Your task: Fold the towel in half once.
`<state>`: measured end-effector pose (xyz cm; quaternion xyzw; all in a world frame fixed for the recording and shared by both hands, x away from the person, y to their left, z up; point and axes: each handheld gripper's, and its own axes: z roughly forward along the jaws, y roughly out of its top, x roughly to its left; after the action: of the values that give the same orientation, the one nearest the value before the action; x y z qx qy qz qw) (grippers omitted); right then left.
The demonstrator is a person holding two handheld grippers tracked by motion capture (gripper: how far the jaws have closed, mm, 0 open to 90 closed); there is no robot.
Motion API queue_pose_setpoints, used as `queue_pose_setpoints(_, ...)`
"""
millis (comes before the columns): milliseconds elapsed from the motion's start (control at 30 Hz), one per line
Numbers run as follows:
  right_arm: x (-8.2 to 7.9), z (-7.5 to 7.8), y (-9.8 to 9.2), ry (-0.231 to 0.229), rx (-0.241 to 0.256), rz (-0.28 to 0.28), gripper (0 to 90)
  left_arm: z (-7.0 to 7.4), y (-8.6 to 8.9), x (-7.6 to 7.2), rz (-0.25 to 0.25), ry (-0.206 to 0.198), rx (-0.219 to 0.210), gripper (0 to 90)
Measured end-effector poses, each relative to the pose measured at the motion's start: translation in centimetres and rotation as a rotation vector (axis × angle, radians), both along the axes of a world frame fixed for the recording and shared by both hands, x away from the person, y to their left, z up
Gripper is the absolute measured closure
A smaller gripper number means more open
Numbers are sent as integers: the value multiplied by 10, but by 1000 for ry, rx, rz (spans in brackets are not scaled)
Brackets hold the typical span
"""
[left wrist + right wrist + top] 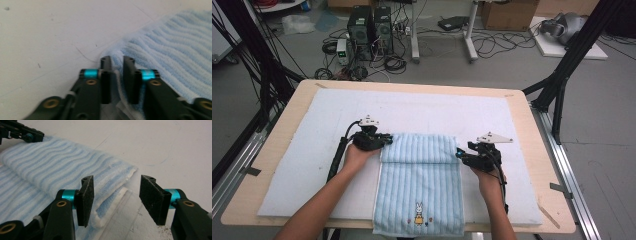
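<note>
**Jaws at the towel's folded edge: left pinching, right spread**

Jaws of the left gripper [117,65] stand nearly together with a thin fold of the light blue striped towel [175,55] caught between them, at the cloth's corner. Those of the right gripper [116,196] stand wide apart with nothing between the pads; the towel's other folded corner lies just beyond, close to the left-hand pad in the right gripper view.

From the high view, both forearms come in from the bottom edge. The towel [419,185] lies in the middle of the white mat [312,165], its near end with a small rabbit picture [418,214] hanging at the table's front edge, its far part doubled back into a folded band. The left gripper [384,141] sits at the band's left end, the right gripper [459,154] at its right end. Farther off, the wooden table [532,130] shows around the mat, and beyond it computer towers [371,27] and cables on the floor.
</note>
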<state>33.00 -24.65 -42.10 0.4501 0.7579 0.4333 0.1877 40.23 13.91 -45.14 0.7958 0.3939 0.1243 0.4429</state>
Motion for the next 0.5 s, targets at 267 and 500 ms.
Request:
queue_pose_setpoints(267,33,-4,11,60,-3,-35,463,8,10,0,5,-22,-98,871)
queue_pose_setpoints(500,73,-16,37,157,-100,-60,492,14,14,-2,-6,-31,-151,872)
